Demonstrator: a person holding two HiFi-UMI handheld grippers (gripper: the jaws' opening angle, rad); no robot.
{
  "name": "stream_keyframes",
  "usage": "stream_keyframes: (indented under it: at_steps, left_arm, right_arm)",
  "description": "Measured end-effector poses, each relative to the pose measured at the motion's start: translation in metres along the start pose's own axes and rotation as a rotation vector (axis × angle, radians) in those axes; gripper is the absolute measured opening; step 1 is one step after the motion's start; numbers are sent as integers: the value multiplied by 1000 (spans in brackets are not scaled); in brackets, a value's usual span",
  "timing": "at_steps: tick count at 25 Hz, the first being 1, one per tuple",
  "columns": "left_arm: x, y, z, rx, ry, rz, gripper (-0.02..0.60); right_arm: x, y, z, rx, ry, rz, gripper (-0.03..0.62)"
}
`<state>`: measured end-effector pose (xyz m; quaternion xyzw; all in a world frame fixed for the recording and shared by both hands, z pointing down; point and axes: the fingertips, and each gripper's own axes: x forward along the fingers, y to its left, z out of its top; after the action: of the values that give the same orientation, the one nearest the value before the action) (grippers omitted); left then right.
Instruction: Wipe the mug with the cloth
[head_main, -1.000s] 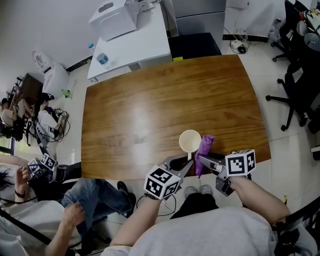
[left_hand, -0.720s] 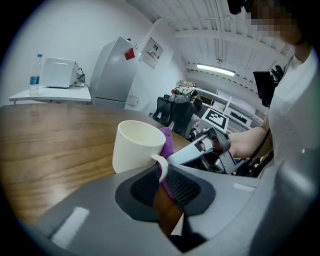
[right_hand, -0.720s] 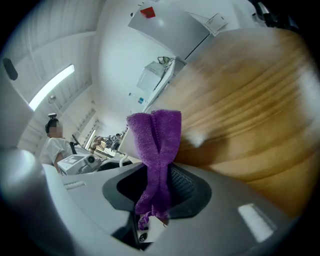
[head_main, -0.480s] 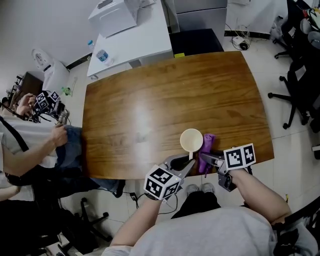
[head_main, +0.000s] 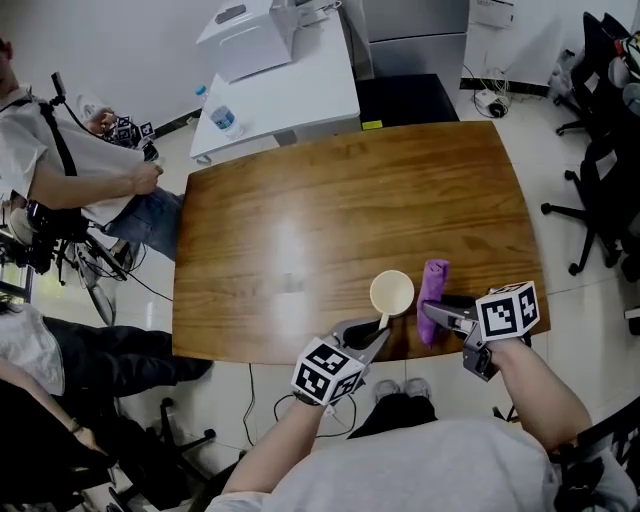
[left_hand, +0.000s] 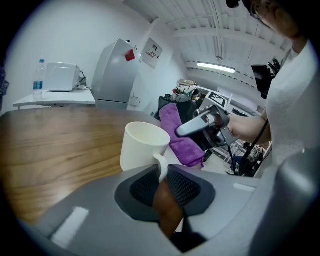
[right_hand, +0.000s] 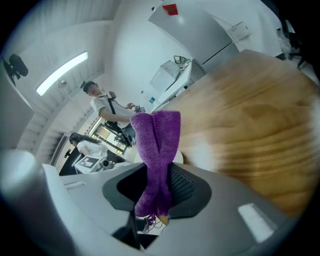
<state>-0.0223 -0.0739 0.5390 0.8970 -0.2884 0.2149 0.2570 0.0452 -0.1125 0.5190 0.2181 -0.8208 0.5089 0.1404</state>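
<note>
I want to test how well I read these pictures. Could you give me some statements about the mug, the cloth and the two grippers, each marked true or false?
1. The left gripper is shut on the mug, at its handle. True.
2. The right gripper is empty. False: it is shut on the cloth.
3. The mug lies on its side. False: it is upright, with its mouth facing up.
4. In the head view, the cloth is to the right of the mug. True.
5. The cloth is stuffed inside the mug. False: it is outside, beside the mug.
</note>
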Motion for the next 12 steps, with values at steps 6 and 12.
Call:
stream_keyframes:
  at_steps: [6, 12]
  left_arm:
    - [-8, 5, 1, 21, 16, 11, 52]
    - [-14, 13, 2, 28, 20, 24, 54]
  right_arm:
    - [3, 3, 27, -12, 6, 38, 121]
    - [20, 3, 30, -20, 63, 75, 121]
